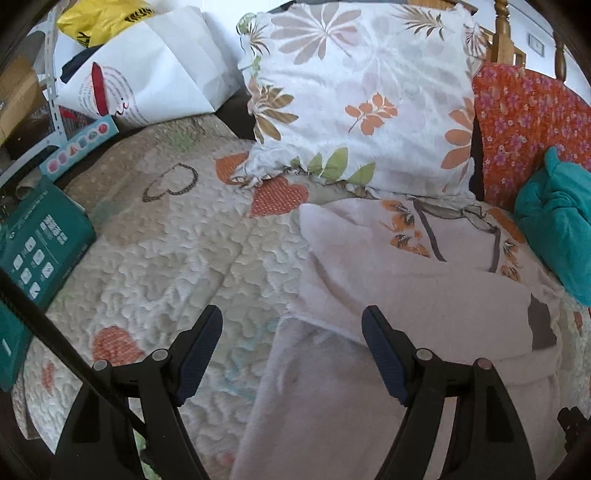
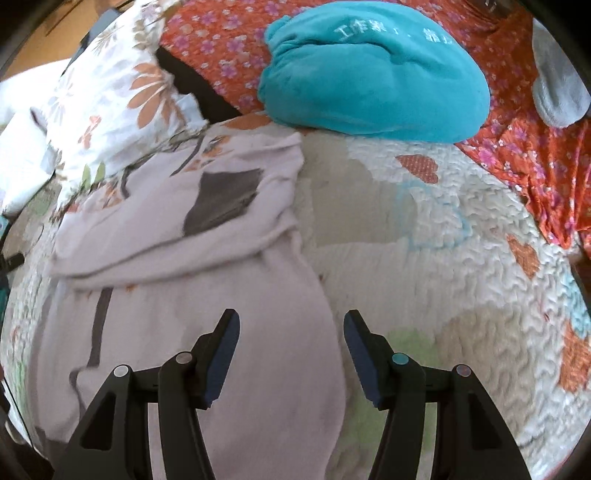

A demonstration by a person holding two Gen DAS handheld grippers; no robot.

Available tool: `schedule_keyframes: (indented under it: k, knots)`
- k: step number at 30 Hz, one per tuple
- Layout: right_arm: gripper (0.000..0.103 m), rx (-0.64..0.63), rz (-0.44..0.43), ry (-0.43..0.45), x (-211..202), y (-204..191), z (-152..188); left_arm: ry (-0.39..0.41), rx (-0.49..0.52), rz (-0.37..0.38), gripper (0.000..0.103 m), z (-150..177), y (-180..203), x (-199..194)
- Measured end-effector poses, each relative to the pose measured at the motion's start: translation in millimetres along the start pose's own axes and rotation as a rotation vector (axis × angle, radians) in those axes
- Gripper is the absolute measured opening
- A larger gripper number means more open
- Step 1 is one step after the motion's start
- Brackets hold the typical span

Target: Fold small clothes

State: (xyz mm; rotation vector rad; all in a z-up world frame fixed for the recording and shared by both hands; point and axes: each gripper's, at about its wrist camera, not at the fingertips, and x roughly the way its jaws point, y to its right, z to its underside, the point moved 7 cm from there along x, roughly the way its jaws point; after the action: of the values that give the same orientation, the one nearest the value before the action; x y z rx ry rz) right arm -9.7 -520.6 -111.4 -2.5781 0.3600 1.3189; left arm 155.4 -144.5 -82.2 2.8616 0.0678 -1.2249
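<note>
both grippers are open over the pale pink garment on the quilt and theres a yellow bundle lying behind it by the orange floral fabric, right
Not quite: the bundle is teal, not yellow, as the right wrist view shows. The rest holds: the left gripper and right gripper are both open over the pale pink garment on the quilt, beside the orange floral fabric.

A soft, matt pale pink cloth garment (image 2: 207, 295) is spread on a puckered, stitched quilt (image 2: 461, 258). Fleecy teal cloth (image 2: 373, 81) is seen at the quilt's far edge, beside a crinkled floral cotton pillow (image 1: 362, 96). Turned, varnished wood (image 1: 502, 33) is glimpsed behind.
</note>
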Motion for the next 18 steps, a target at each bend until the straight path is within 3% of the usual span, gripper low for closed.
schedule_keyframes:
  k: [10,18]
  knots:
    - [0.064,-0.059,-0.001,-0.002,-37.6,-44.0,19.9,-0.03,-0.003,0.029,0.077,31.5,-34.5,-21.3]
    - [0.069,-0.132,-0.042,0.013,-62.2,-73.1,37.1,0.054,-0.056,0.007,0.077,59.4,-64.2,-67.2]
